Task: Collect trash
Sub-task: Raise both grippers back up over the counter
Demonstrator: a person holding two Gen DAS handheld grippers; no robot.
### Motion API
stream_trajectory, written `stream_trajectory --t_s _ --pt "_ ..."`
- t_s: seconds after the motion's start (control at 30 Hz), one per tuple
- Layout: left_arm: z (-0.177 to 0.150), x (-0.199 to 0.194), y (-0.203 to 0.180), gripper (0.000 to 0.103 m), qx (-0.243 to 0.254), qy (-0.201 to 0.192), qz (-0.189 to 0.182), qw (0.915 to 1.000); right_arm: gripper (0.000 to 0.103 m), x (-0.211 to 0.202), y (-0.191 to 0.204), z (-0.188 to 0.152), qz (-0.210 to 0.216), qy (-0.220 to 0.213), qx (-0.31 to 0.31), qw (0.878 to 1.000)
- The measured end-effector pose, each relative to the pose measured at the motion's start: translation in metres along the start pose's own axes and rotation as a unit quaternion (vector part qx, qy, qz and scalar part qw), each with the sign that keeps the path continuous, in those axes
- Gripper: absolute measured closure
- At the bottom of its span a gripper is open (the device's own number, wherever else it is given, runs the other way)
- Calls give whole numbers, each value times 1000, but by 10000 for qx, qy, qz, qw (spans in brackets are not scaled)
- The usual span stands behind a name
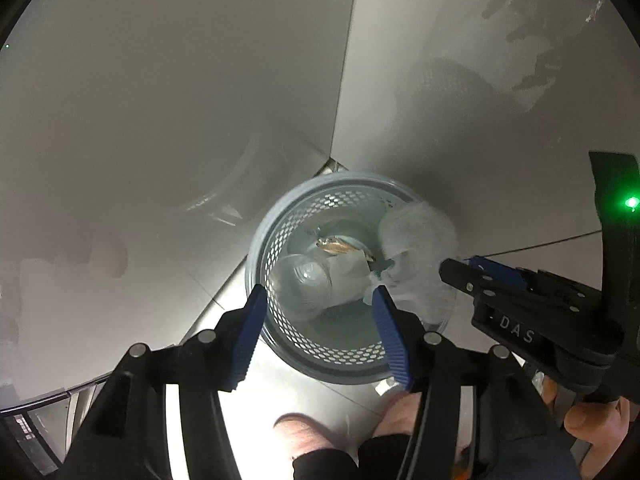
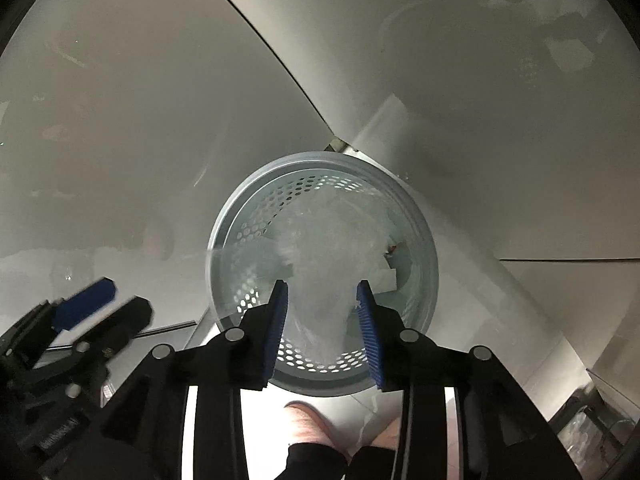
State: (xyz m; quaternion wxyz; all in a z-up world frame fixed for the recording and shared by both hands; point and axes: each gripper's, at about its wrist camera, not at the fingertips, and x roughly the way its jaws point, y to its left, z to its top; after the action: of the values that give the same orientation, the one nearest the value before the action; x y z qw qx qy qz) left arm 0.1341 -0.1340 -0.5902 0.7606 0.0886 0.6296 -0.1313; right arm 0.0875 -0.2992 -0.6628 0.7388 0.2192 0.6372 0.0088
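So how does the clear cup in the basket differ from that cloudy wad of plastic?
The cup lies on its side at the bottom of the basket; the wad is up near the rim, off the tips of the right gripper. The cup is smooth and round; the wad is crumpled, shapeless and blurred. Both look like see-through plastic.

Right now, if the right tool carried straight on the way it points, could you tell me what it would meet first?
Probably the crumpled clear plastic dropping between the right tool's open fingers, then the trash inside the perforated grey bin below. Depth is hard to judge.
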Motion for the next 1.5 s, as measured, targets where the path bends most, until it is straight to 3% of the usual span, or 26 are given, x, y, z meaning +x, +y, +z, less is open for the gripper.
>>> stream_trajectory --t_s 0.3,0.53,0.7,0.87,1.17,1.33,1.5 --pt "-1 -15 -1 49 31 -42 157 9999 66 -9 -9 -6 -19 29 139 9999" --pt "-20 -54 0 49 176 -22 335 9993 66 -47 0 -43 61 312 291 9991" --pt "-24 -121 2 49 120 -103 372 9992 66 -116 11 -77 73 366 248 9990" --pt "-18 -204 -9 49 89 -377 396 9985 66 -199 36 -88 77 55 45 9999" --pt "-4 -358 -25 49 -237 -1100 214 9934 64 -356 80 -74 324 -804 -569 9946" --pt "9 -429 -31 48 -394 -1494 227 9877 58 -418 97 -58 645 -1161 -946 9866" --pt "20 -482 -27 39 -666 -1971 296 9777 57 -464 115 -41 747 -1532 -1210 9779"
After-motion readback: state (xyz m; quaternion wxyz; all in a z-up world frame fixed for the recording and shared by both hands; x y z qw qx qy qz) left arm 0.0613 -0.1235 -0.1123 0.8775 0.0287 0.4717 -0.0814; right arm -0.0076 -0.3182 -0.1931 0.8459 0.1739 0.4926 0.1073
